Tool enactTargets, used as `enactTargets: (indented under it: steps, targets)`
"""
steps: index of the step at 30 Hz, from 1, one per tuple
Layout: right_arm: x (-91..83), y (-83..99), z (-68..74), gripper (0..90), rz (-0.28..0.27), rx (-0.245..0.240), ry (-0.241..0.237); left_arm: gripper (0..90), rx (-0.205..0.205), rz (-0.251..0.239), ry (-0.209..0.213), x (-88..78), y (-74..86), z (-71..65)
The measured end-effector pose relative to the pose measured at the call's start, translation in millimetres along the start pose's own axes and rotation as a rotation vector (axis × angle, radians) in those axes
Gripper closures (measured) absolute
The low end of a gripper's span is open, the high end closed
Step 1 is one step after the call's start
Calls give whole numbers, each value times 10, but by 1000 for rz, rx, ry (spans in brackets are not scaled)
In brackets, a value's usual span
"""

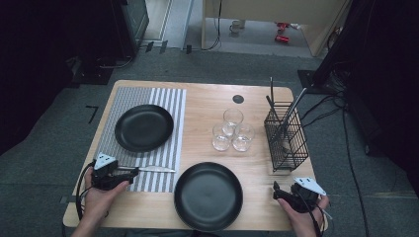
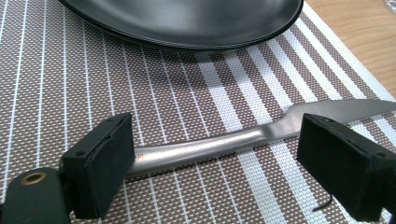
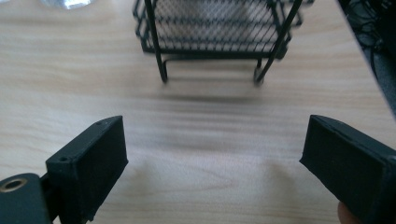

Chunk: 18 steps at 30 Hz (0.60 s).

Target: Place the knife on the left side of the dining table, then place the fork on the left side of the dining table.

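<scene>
Knife (image 2: 224, 140) handle end hidden behind left gripper (image 2: 219, 163) jaw, jaws wide, perhaps touching, striped mat (image 2: 70, 84), right gripper (image 3: 215, 158) wide over bare wooden table (image 3: 210, 116).

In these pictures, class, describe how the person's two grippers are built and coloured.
Both the left gripper and the right gripper have black bodies topped by a grey three-cornered plate, and each trails a black cable. Each has two blocky black jaws, with a brass-coloured screw hole near the base. No sleeves show.

knife (image 2: 219, 142): smooth brushed metal
placemat (image 2: 93, 84): woven, striped, rough
plate (image 2: 187, 18): glossy black
tabletop (image 3: 210, 126): matt pale wood
</scene>
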State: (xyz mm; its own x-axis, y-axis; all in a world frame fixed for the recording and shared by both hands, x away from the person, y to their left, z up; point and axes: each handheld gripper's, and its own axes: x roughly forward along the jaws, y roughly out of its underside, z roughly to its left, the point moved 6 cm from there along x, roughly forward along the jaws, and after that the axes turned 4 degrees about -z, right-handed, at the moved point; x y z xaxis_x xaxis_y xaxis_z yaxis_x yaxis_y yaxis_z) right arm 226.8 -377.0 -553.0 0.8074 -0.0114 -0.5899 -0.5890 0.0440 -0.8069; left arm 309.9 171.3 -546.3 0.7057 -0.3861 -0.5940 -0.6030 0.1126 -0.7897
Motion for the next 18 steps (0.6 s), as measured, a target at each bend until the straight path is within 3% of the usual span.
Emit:
enactTargets:
  steps: [9, 18]
  targets:
    - [-191, -233, 111, 136, -93, 24, -1, 115, -3, 0, 5, -13, 3, 7]
    - [-428, -521, 168, 141, -175, -8, 2, 115, -6, 5, 12, -1, 5, -17]
